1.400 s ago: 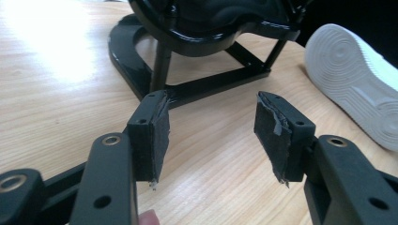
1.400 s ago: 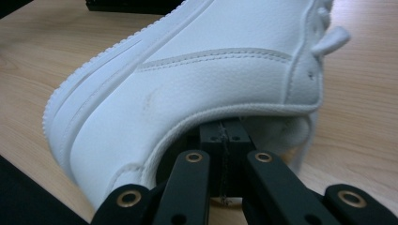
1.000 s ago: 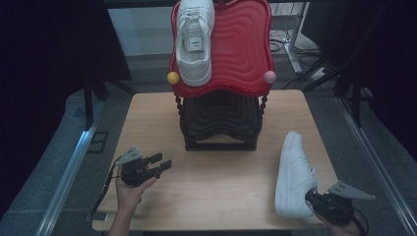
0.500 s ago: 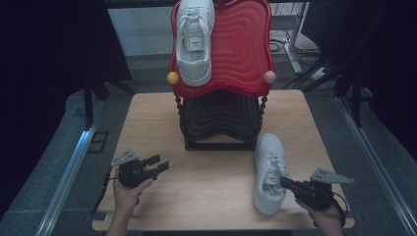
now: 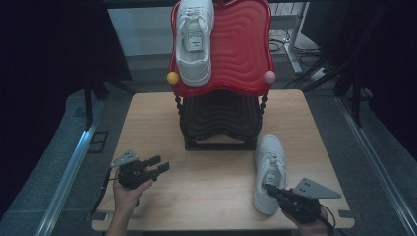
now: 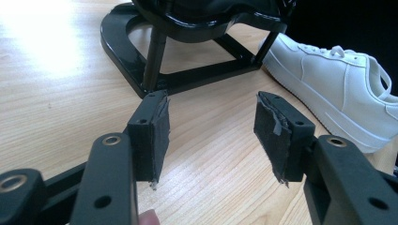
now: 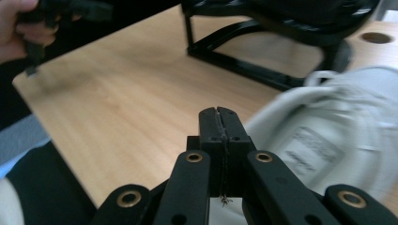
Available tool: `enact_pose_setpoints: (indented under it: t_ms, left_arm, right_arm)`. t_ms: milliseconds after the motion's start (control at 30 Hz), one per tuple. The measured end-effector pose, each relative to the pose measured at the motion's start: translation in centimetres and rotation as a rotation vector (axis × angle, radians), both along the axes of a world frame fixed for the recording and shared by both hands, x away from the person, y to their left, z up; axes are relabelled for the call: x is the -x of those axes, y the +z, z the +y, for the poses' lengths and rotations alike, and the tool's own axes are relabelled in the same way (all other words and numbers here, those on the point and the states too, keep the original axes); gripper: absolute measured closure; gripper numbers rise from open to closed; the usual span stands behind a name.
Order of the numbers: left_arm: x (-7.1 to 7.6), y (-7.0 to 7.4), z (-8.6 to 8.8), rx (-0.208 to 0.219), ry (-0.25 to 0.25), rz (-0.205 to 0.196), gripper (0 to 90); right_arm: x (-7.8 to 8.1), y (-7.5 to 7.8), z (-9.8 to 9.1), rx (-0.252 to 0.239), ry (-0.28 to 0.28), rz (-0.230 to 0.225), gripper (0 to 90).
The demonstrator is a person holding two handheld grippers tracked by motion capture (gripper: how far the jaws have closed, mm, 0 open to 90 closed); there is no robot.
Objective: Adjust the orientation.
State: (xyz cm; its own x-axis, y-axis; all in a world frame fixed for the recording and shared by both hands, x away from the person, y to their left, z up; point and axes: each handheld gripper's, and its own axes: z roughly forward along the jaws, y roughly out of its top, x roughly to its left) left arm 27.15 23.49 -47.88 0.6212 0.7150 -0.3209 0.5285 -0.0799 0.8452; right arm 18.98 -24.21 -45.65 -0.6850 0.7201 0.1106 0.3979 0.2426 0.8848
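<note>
White leather is what the right gripper (image 5: 273,190) is working with: the loose sneaker (image 5: 268,172) lies on the tabletop (image 5: 206,196) just to the right of the black lower tier of the shoe rack (image 5: 220,123), toe toward the rack. From above, the fingers sit at the shoe's heel; in the right gripper view they are pressed flat together with nothing but a thin thread between them, so whether they pinch any part of the shoe cannot be told. Its mate (image 5: 194,39) already rests on the left half of the red top tray (image 5: 246,49), so the free right half looks like the goal. To do this well, I would take a firm hold on the heel collar before lifting, keep the sole level, and clear the tray's raised rim. Meanwhile the left gripper (image 5: 158,164) hovers with fingers spread wide and empty, ready to steady the rack if needed
</note>
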Motion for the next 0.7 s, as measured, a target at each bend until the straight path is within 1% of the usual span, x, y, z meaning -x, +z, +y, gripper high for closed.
enact_pose_setpoints:
  t_ms: [67, 133, 167, 267, 300, 500, 700]
  left_arm:
    - [0.1, 0.0, 0.0, -0.001, -0.001, -0.001, 46.2]
    - [0.1, 0.0, 0.0, 0.000, 0.000, -0.002, 46.2]
    - [0.1, 0.0, 0.0, 0.000, 0.000, -0.002, 46.2]
    - [0.1, -0.1, 0.0, -0.008, -0.005, -0.002, 46.2]
    - [0.1, -0.1, -0.1, -0.010, -0.006, 0.000, 46.2]
    - [0.2, -0.2, -0.2, -0.018, -0.014, 0.000, 46.2]
    - [0.1, -0.3, -0.3, -0.024, -0.019, 0.002, 46.2]
  right_arm:
    - [0.1, -0.5, 1.1, 0.034, 0.021, 0.006, 89.7]
    - [0.0, -1.1, 2.1, 0.058, 0.032, 0.023, 89.7]
    - [0.0, -1.5, 2.5, 0.079, 0.032, 0.031, 89.7]
    - [0.0, -2.2, 3.3, 0.128, 0.032, 0.039, 89.7]
    - [0.0, -2.4, 3.4, 0.136, 0.033, 0.037, 89.7]
    - [0.2, -2.4, 2.8, 0.147, 0.025, 0.032, 89.8]
    - [0.1, -2.5, 1.1, 0.133, -0.019, 0.034, 89.8]
